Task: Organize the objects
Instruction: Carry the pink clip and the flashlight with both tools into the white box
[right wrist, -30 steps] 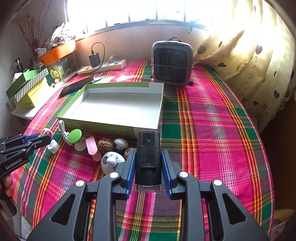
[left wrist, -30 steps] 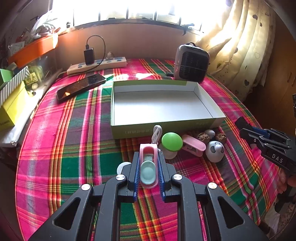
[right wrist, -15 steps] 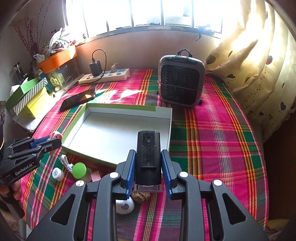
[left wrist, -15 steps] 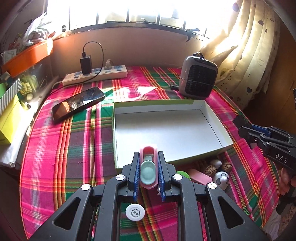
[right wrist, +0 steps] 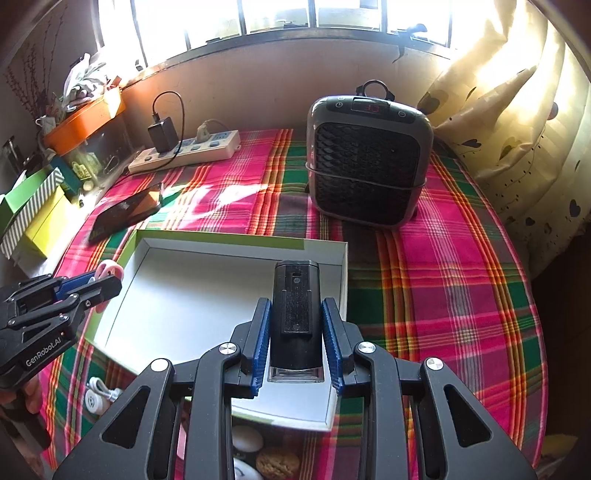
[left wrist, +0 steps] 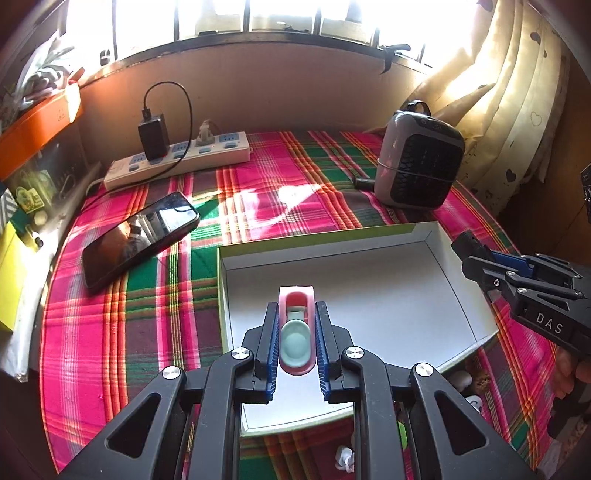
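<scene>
Woven plaid tablecloth (left wrist: 280,192); probably cardboard box (left wrist: 369,273)

Blown-out window (left wrist: 295,14) backlight, sun glare on tablecloth (left wrist: 280,199), fisheye-bent edges.

So the open box (left wrist: 369,295) sits in the middle of the table (left wrist: 122,314), nothing inside it. Left claw (left wrist: 296,332) is over the box's near-left part with a small clip (left wrist: 296,328) pinched in it; right claw (right wrist: 296,332) is over the near-right part, clamped on a clip-on device (right wrist: 295,314). Far right of the box stands a heater (right wrist: 367,166). A phone (left wrist: 136,236) lies left of the box, and a power strip (left wrist: 177,155) runs along the far-left edge with a charger (left wrist: 153,134) plugged into it. A few small bits, walnuts (right wrist: 277,463) included, are on the table just near side of the box. Boxes (right wrist: 33,206) are stacked off the left edge.
</scene>
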`<state>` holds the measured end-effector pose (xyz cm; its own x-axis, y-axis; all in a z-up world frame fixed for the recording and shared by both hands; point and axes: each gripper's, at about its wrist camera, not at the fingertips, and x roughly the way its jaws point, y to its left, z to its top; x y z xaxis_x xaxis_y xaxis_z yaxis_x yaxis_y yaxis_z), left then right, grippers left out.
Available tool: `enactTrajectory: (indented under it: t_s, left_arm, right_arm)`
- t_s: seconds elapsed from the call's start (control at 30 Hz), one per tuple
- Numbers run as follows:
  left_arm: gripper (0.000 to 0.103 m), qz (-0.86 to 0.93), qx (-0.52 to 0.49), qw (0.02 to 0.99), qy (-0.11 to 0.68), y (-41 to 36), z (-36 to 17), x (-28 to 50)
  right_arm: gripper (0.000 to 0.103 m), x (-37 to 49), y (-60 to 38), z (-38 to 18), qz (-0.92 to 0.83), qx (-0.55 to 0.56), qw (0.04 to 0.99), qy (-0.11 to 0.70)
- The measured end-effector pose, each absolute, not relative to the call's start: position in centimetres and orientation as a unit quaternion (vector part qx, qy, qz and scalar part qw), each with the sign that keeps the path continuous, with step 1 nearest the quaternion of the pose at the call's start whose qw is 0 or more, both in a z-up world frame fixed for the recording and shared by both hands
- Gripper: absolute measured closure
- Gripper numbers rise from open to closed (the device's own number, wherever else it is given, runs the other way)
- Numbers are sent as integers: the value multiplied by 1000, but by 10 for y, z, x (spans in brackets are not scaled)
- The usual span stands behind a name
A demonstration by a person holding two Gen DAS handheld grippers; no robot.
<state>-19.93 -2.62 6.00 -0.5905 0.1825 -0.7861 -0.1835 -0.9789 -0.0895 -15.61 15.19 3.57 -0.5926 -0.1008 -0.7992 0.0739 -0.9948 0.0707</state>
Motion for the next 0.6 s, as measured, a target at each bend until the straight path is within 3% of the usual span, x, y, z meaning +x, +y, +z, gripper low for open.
enactTrajectory:
  t_s: [0.6]
  left_arm:
    - [87, 876, -475, 89, 12, -21, 22, -247]
  right_arm:
    - [74, -193, 149, 3, -879, 475, 33, -4]
